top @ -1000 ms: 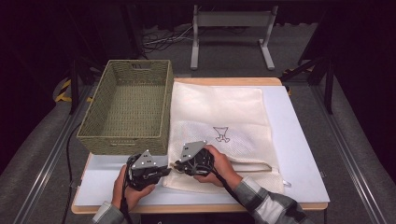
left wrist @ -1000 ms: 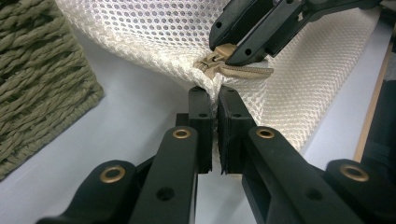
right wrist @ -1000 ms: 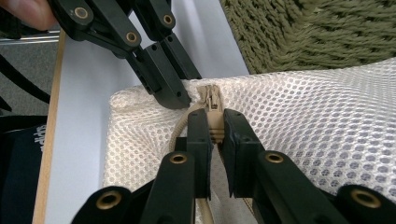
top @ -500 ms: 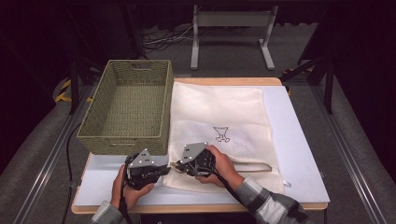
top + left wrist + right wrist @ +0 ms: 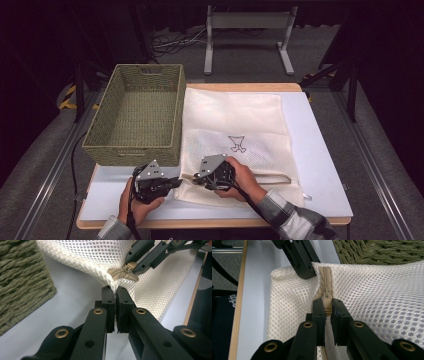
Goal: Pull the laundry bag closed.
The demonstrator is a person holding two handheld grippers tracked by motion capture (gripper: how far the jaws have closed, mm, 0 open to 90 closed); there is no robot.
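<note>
A cream mesh laundry bag (image 5: 235, 120) lies flat on the white table, with a small dark logo in its middle. Its beige zipper runs along the near edge. My left gripper (image 5: 177, 182) is shut on the mesh at the bag's near left corner (image 5: 113, 283), just short of the zipper's end. My right gripper (image 5: 196, 178) faces it from the right and is shut on the beige zipper pull (image 5: 326, 301). In the left gripper view the right gripper's jaws (image 5: 130, 262) pinch that pull (image 5: 123, 273). In the right gripper view the left gripper's jaws (image 5: 308, 272) grip the corner beyond the zipper.
A green woven basket (image 5: 140, 115), with nothing in it, stands on the table's left side, its right wall against the bag's left edge. Bare white table top (image 5: 325, 165) runs right of the bag. A metal stand (image 5: 247, 20) sits on the floor behind the table.
</note>
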